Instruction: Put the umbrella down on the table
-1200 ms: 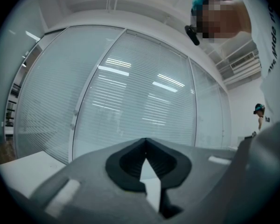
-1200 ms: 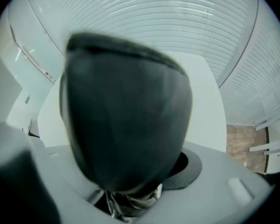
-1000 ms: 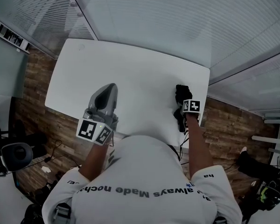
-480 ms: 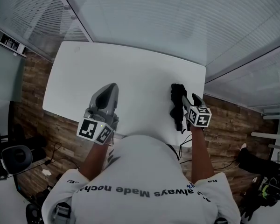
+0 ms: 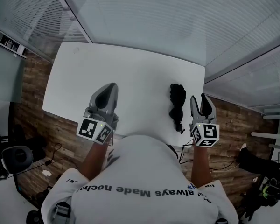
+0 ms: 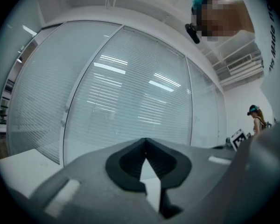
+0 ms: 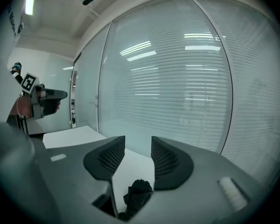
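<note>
A folded black umbrella (image 5: 177, 101) lies on the white table (image 5: 107, 69) near its right end. My right gripper (image 5: 199, 98) hangs to the right of it, lifted off the table. Its jaws are apart and closing, with nothing between them. In the right gripper view the umbrella (image 7: 137, 192) shows below the right gripper (image 7: 137, 155), and the table (image 7: 79, 134) lies beyond. My left gripper (image 5: 109, 87) is held level over the table's near edge, shut and empty. In the left gripper view the left gripper (image 6: 145, 143) has its tips together.
Glass walls with blinds (image 5: 177, 22) run behind the table. The floor around it is wood (image 5: 224, 125), with cables and an office chair (image 5: 14, 155) at the left. The umbrella lies close to the table's right edge.
My right gripper has come up off the umbrella and drawn back to the right, its jaws narrowing. The umbrella stays lying on the table. The left gripper has not moved.
</note>
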`<state>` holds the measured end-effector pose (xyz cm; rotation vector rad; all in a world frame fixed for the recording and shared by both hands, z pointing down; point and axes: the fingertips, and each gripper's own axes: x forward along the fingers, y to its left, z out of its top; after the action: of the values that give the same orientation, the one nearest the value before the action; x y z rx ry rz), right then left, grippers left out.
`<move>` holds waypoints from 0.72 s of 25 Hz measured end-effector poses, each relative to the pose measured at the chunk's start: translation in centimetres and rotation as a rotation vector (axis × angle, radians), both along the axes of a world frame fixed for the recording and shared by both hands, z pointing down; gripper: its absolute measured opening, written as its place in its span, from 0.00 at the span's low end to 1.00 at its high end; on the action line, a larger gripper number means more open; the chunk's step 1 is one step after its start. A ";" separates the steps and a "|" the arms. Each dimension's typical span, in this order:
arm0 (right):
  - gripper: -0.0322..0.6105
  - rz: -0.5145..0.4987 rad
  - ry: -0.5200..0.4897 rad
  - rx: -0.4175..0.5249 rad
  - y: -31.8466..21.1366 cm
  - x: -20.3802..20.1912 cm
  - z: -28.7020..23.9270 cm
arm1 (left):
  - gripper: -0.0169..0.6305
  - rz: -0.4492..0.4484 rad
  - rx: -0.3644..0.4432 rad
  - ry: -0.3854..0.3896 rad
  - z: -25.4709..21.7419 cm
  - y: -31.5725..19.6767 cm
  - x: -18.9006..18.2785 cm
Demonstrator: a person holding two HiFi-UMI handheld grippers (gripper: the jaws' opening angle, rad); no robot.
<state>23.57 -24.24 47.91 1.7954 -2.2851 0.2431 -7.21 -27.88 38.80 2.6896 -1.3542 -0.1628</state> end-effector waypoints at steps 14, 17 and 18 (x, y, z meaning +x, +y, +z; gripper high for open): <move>0.10 0.030 0.027 0.198 3.7 -1.1 -7.5 | 0.03 0.011 0.008 -0.010 0.0 -0.1 0.1; 0.07 0.030 0.024 0.202 3.9 -1.2 -8.0 | 0.03 0.012 0.010 -0.009 -0.1 0.0 0.2; 0.07 0.030 0.024 0.202 3.8 -1.3 -8.2 | 0.03 0.012 0.009 -0.009 -0.1 0.0 0.1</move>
<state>22.30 -20.40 39.75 1.9170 -2.3399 -0.0056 -7.06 -27.88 38.69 2.7084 -1.3431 -0.1565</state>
